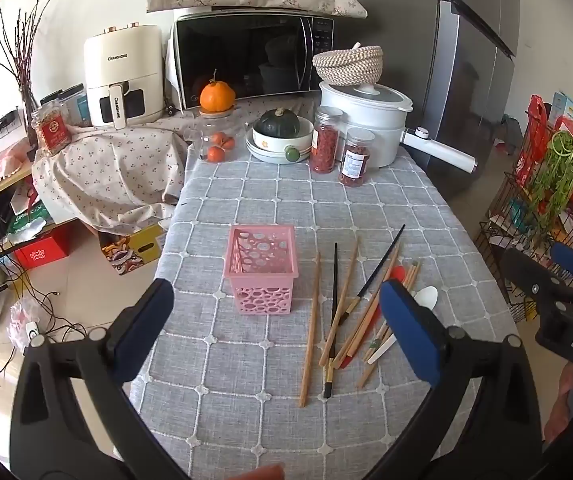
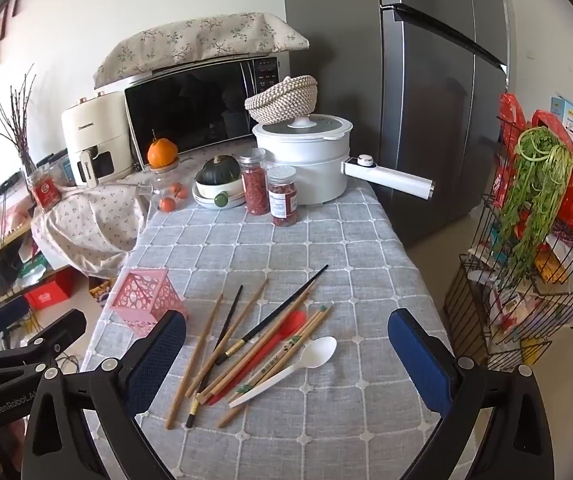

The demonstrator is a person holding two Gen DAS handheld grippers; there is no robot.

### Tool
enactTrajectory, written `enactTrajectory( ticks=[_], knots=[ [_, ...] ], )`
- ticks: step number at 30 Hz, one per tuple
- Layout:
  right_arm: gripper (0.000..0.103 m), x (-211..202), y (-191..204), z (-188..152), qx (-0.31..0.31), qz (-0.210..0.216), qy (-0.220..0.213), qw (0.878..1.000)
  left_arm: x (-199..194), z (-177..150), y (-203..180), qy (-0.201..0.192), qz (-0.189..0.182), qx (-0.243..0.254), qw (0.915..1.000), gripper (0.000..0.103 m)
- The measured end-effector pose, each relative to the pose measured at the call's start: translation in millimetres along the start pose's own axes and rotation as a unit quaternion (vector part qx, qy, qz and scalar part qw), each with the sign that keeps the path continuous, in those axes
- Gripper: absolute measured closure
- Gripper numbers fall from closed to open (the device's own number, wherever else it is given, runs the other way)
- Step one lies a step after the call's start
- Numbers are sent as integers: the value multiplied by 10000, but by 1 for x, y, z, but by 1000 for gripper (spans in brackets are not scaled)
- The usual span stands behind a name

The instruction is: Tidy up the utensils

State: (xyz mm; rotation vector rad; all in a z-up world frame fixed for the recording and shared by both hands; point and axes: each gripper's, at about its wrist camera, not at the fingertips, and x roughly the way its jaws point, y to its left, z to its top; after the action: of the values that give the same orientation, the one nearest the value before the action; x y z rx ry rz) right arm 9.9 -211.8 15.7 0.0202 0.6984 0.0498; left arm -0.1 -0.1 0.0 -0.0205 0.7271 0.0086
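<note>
Presently, mid-table: chopsticks (image 2: 222, 344) and white spoon (image 2: 298, 364), light, stiff, slippery; I'd pinch mid-shaft. Left gripper (image 1: 282, 320) and right gripper (image 2: 286, 344) both gape empty.

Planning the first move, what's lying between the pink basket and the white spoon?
The chopstick pile and a red spoon lie between the pink basket and the white spoon, seen best in the right wrist view.

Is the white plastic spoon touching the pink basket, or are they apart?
Apart. The right wrist view shows the white spoon lying at the right of the chopstick pile, with the pink basket standing far left, bare tablecloth and chopsticks between them.
</note>
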Motion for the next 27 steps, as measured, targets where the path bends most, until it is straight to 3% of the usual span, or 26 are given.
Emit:
enactTrajectory(
  ticks=[27],
  knots=[
    [1, 4, 1, -3, 37, 8, 39, 10000, 0, 2, 1, -2, 17, 18, 10000, 1]
  ],
)
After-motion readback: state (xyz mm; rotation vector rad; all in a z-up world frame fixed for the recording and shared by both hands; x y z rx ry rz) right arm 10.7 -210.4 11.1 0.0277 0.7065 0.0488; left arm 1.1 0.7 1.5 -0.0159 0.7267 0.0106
